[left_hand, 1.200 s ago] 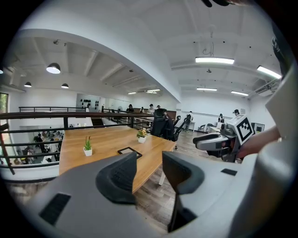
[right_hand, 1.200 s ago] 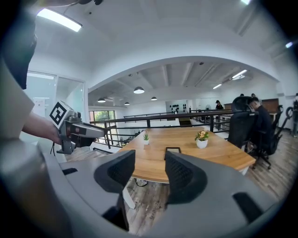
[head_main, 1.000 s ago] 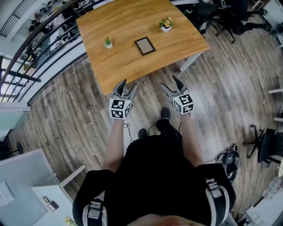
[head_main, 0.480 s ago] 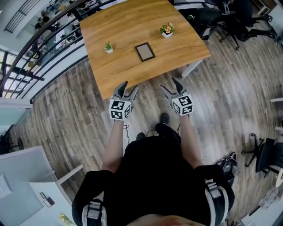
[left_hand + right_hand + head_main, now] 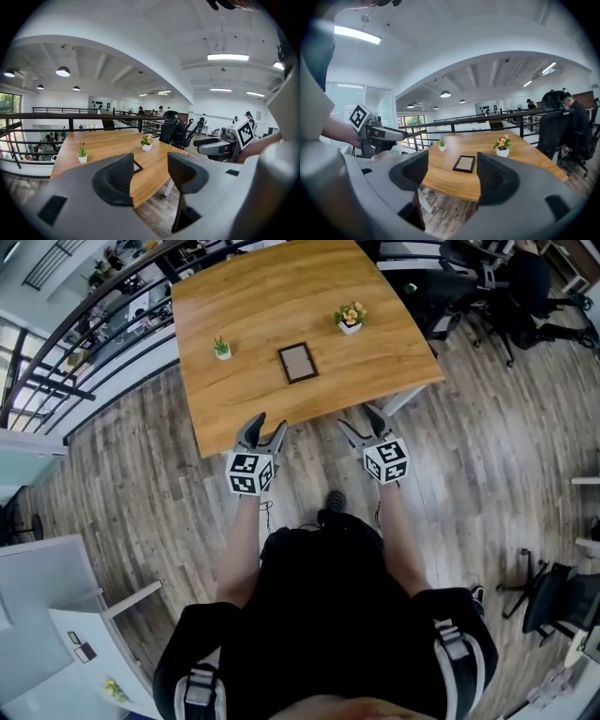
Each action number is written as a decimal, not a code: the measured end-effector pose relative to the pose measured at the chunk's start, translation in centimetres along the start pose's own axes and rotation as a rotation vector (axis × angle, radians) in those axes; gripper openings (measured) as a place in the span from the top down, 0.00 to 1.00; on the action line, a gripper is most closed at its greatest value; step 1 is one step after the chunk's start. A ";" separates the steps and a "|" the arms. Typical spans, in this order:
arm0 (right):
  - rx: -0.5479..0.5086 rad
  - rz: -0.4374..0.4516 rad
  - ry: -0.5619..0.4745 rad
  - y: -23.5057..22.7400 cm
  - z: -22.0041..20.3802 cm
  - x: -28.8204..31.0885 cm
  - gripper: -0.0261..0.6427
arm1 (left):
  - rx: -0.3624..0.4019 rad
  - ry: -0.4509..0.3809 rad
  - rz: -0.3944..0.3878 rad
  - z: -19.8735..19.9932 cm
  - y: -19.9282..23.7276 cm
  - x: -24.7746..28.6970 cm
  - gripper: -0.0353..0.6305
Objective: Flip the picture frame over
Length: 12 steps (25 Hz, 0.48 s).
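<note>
you are standing at the near edge of the wooden table (image 5: 253,306), holding both claws just short of it. the left gripper (image 5: 271,422) and the right gripper (image 5: 358,418) are each showing jaws spread apart with nothing between them. the picture frame (image 5: 297,363) is lying flat near the middle of the table, well ahead of both claws, sitting between a flower pot (image 5: 350,318) to its right and a small green plant (image 5: 222,349) to its left. because the frame is lying flush on smooth wood, a jaw coming in too high is probably going to skid over it or shove it away instead of getting under an edge. a pinch on one corner alone is risking a slip and a hard drop mid-turn, and a wide swing is risking a knock to the flower pot. compared with a second ago, the frame is sitting lower in the head view and nearer the claws, so you appear to be closing on the table, with both jaw gaps looking unchanged.
</note>
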State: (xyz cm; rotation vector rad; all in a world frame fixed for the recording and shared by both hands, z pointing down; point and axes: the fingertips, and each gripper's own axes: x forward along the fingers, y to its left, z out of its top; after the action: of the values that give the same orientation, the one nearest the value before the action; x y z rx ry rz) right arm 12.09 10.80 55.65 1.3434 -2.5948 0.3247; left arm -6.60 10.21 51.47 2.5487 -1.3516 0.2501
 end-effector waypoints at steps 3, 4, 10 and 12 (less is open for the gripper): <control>0.009 0.007 -0.002 -2.1 0.0 -0.4 0.49 | -0.035 -0.020 0.021 0.3 -1.0 1.2 0.59; 0.017 0.007 -0.004 -2.7 -0.1 -0.5 0.49 | -0.047 -0.023 0.024 0.2 -1.3 1.5 0.59; 0.052 0.017 0.001 -4.3 -1.5 -1.4 0.53 | -0.091 -0.002 0.072 -1.2 -1.7 2.5 0.59; 0.070 0.017 0.005 -4.8 -2.0 -1.6 0.53 | -0.097 -0.005 0.090 -1.0 -1.7 2.7 0.59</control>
State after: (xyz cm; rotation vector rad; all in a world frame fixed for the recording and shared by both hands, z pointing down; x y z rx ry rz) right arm 17.10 9.91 57.56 1.3413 -2.6156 0.4250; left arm -3.69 9.33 52.94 2.4150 -1.4463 0.1894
